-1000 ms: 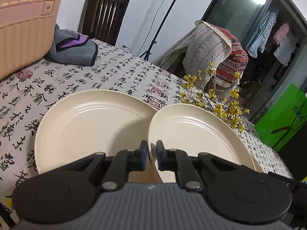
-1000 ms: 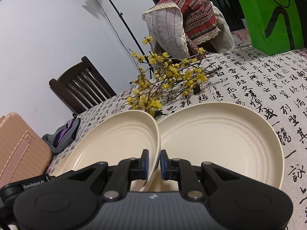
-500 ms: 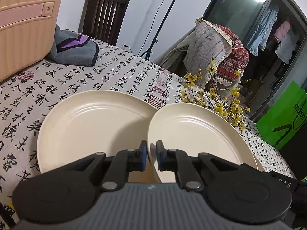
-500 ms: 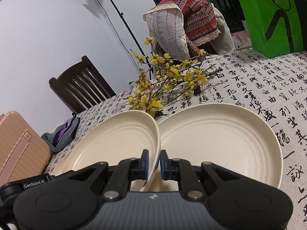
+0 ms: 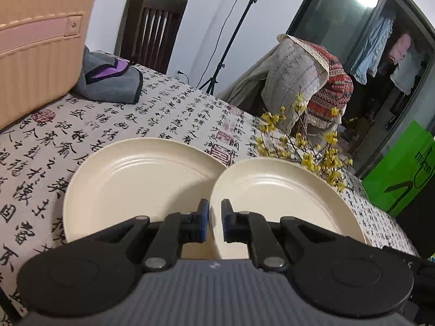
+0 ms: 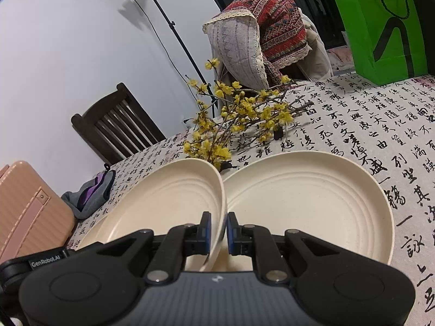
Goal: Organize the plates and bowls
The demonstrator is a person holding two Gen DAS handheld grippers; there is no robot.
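Note:
A cream plate [image 5: 277, 206] is raised off the calligraphy tablecloth [image 5: 81, 125]. My left gripper [image 5: 214, 217] is shut on its left rim. In the right wrist view the same plate [image 6: 168, 203] tilts, and my right gripper [image 6: 217, 228] is shut on its right rim. A second cream plate [image 5: 130, 187] lies flat on the table left of the held one. Another cream plate [image 6: 312, 206] lies flat to its right. The near part of the held plate is hidden behind the gripper bodies.
A spray of yellow flowers [image 6: 233, 125] lies just beyond the plates. A peach suitcase [image 5: 35, 40] and a grey-purple cloth [image 5: 108, 81] sit at the far left. A green bag [image 6: 380, 21] stands far right. A dark wooden chair [image 5: 152, 27] and a fabric-draped chair [image 6: 261, 35] stand behind the table.
Both grips hold the plate as before. The views have drifted only slightly.

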